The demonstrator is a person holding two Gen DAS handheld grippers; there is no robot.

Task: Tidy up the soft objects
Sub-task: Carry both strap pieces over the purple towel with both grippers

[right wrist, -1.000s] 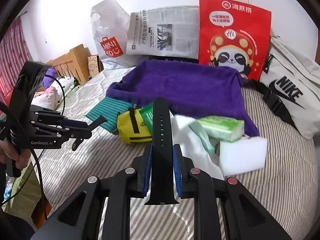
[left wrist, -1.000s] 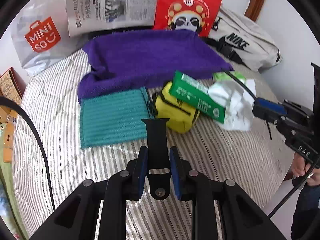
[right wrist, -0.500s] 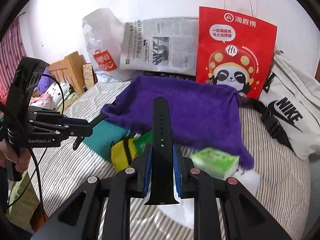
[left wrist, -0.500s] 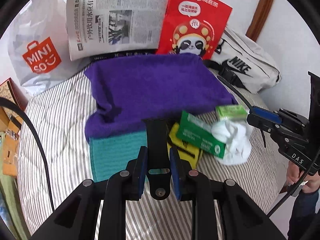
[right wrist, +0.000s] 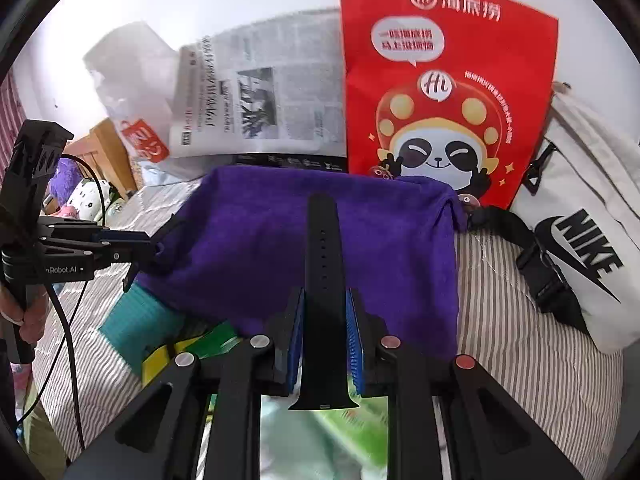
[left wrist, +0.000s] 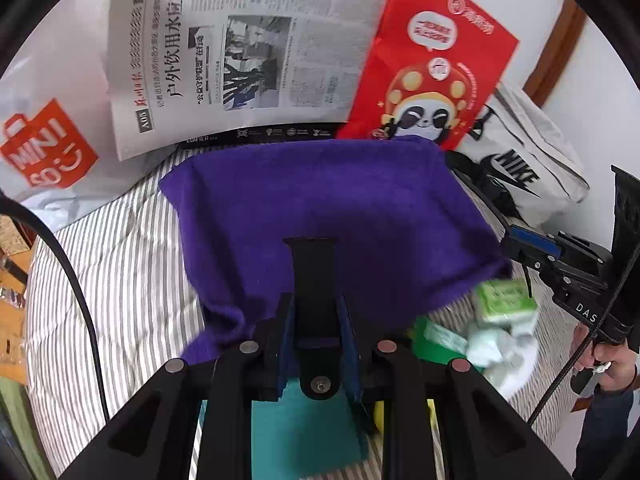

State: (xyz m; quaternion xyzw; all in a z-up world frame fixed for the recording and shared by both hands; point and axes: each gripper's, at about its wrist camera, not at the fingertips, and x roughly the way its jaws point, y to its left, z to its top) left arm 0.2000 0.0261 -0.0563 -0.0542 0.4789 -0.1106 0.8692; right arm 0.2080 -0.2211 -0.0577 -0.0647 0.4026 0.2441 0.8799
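left gripper (left wrist: pixel 316 344) pinches a short black strap piece (left wrist: pixel 314 280), the half with the buckle end. right gripper (right wrist: pixel 325 344) pinches the long strap half with holes (right wrist: pixel 323 264). both jaws are pressed onto the straps, and both pieces hang above the purple towel (left wrist: pixel 320 208), not touching it.

progress looks early to mid. the towel is spread flat on the striped bed (left wrist: pixel 120 272) like a staging area, with nothing on it yet. teal cloth (right wrist: pixel 136 316), yellow pouch (right wrist: pixel 158 360), green tissue packs (left wrist: pixel 506 300) and white wipes (left wrist: pixel 496 344) sit bunched at the towel's near edge, unsorted.

left to do: set the straps down, then sort the pile.
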